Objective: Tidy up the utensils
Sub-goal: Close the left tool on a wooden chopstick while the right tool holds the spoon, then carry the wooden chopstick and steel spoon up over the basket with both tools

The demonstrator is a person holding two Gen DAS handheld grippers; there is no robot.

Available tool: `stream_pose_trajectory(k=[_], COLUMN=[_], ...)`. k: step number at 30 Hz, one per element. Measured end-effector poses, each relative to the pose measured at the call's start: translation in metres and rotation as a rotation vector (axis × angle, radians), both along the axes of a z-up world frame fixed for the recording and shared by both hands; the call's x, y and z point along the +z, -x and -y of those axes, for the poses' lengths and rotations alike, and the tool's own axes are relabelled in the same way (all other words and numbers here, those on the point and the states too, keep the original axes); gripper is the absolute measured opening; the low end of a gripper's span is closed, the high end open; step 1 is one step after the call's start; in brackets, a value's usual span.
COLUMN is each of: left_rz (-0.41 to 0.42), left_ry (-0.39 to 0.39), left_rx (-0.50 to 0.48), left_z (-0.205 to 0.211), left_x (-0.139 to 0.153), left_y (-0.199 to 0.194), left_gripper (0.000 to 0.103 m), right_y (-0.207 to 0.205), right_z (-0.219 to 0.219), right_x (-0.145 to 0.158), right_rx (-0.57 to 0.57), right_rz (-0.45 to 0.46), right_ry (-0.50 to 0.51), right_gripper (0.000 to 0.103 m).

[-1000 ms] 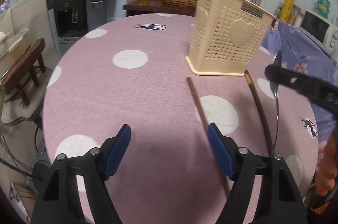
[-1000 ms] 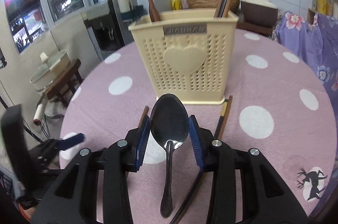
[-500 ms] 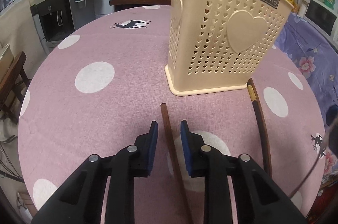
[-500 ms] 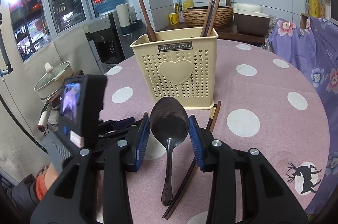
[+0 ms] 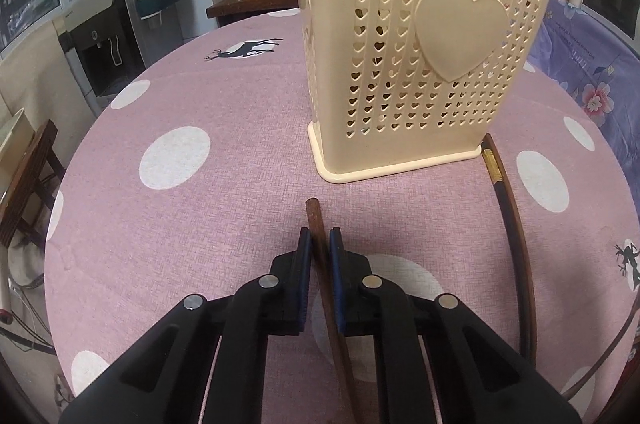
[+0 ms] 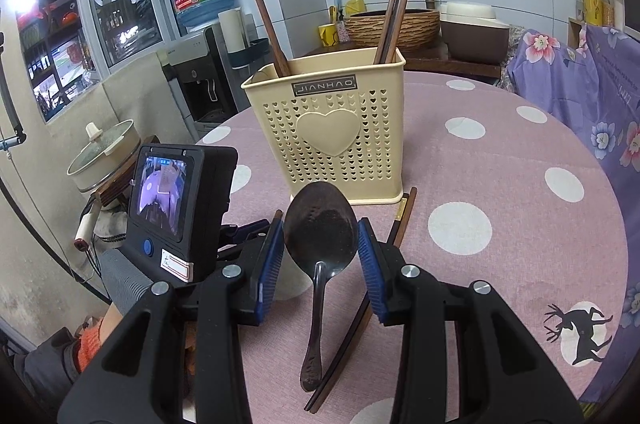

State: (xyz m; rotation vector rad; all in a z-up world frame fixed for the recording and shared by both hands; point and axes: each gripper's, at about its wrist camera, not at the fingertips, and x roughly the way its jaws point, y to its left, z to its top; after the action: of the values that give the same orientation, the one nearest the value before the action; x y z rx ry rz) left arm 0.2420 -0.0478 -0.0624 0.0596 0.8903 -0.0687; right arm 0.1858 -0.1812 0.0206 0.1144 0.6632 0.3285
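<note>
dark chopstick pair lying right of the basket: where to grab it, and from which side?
Take the dark chopstick pair at mid-shaft, from above, jaws across its width. It lies flat on the tablecloth, so only the long thin sides offer purchase. Its gold-banded end sits right by the utensil basket base, leaving little finger room there; the stretch nearer the camera looks free. Both chopsticks would need to be pinched together.

Utensil count, table and holder

Holder (image 6: 324,128): 1. Spoon (image 6: 320,236): 1. Chopsticks on table: 3, one single (image 5: 320,244) and a pair (image 5: 516,244). Chopsticks upright in holder (image 6: 394,12): 4, possibly more.
</note>
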Motion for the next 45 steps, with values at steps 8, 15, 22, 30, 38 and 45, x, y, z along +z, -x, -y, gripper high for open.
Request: stream_pose_trajectory(k=[8, 15, 22, 30, 38, 45], left_rz=[0.006, 0.047, 0.178, 0.32, 0.326, 0.371], left_ry=[0.013, 0.067, 0.229, 0.309, 0.345, 0.363], left_rx=[-0.003, -0.01, -0.017, -0.006, -0.004, -0.041], left_z=[0.001, -0.011, -0.048, -0.079, -0.084, -0.082], left_x=[-0.001, 0.018, 0.088, 0.141, 0.14, 0.164], left_y=[0.001, 0.006, 0.037, 0.07, 0.074, 0.075], left_gripper=[0.009, 0.009, 0.008, 0.008, 0.008, 0.008], right_y=[0.002, 0.003, 0.003, 0.004, 0.005, 0.002], right_z=[-0.001, 0.0, 0.001, -0.002, -0.009, -0.008], right_x=[0.0, 0.001, 0.001, 0.008, 0.01, 0.027], right_rx=[-0.009, -0.018, -0.019, -0.024, -0.008, 0.023], right_rz=[-0.001, -0.002, -0.003, 0.009, 0.024, 0.061], right_ry=[0.003, 0.002, -0.002, 0.004, 0.012, -0.002], right_gripper=[0.038, 0.038, 0.038, 0.038, 0.038, 0.038])
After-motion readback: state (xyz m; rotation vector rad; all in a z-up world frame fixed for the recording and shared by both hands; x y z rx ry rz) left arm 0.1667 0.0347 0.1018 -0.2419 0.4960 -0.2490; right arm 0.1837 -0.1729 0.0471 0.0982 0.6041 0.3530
